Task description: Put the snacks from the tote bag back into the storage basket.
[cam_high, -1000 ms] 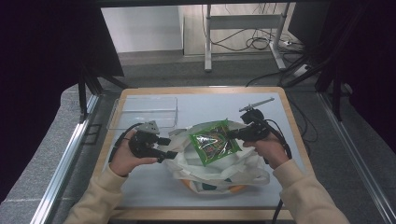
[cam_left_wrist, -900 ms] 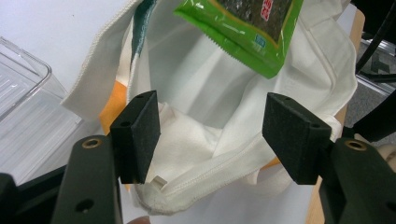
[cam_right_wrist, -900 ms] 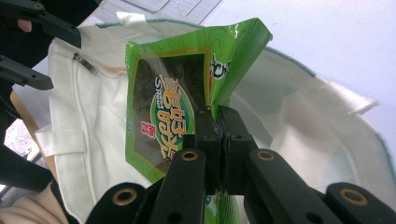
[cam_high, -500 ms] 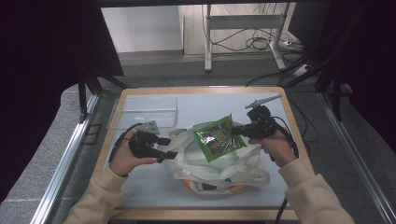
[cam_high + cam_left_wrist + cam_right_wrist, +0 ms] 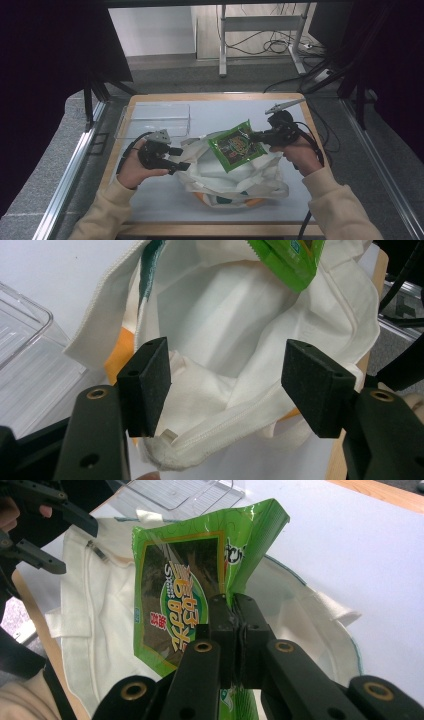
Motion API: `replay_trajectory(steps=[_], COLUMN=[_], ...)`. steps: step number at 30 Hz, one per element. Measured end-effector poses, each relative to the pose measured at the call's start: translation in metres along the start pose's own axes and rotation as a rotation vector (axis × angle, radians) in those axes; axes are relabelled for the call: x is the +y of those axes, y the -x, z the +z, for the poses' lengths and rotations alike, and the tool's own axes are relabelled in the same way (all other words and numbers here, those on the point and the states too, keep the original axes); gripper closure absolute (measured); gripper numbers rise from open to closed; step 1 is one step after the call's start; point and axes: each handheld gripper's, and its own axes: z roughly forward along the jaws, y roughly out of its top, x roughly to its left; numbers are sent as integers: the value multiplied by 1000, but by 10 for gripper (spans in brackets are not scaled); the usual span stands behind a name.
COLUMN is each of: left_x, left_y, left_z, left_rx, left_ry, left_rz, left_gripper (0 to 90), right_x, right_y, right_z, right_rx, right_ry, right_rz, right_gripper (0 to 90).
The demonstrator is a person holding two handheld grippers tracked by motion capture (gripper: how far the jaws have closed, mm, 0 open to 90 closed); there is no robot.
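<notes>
One light, crinkly green foil snack packet [image 5: 236, 146] above the white cloth tote bag [image 5: 235, 172].
We judge an edge pinch best: right gripper [image 5: 235, 611] jaws clamp its edge; left gripper [image 5: 227, 385] jaws gape.

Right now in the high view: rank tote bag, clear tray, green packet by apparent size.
1. Tote bag, largest.
2. Clear tray.
3. Green packet, smallest, though it is held above the bag, nearer the camera.

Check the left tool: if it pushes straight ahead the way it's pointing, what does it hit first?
Most likely the white cloth bag. The left tool is open, with the bag's rim and open mouth directly ahead between its pads. The green snack packet hangs farther on, above the opening; depth there is unclear.
</notes>
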Motion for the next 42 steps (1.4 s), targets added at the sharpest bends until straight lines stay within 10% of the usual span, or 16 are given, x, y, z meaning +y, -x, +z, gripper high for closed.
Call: replay_trajectory(steps=[20,42], left_x=[6,51], left_y=[4,12], left_z=[-4,15], left_rx=[13,-58], left_ry=[12,16], left_rz=[8,52], left_gripper=[357,346], right_x=[1,8], right_y=[-2,-13], right_z=[6,16], right_rx=[35,78], right_ry=[-15,-18], right_rz=[-85,-202], right_gripper=[871,870])
